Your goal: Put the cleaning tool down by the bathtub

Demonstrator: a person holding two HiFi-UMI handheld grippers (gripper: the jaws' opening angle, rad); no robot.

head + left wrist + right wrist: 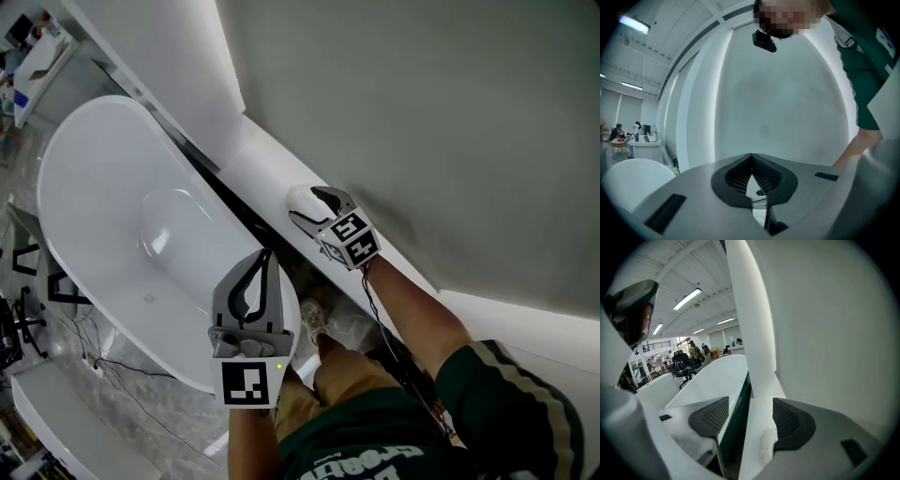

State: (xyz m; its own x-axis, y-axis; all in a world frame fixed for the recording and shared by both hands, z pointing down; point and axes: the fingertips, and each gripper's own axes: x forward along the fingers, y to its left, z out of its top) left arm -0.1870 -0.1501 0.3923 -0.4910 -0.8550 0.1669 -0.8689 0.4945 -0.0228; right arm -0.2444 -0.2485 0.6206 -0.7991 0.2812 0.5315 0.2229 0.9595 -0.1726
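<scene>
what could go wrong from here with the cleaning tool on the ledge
The right claw is open with the white cleaning tool lying by one jaw on the ledge; withdrawing might drag it into the dark gap by the bathtub. The shut left claw hangs near its rim and might bump it.

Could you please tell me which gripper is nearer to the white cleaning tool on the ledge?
Right. The right gripper is open, its jaws right at the tool on the ledge. The left gripper is shut and apart from it, over the tub edge.
</scene>
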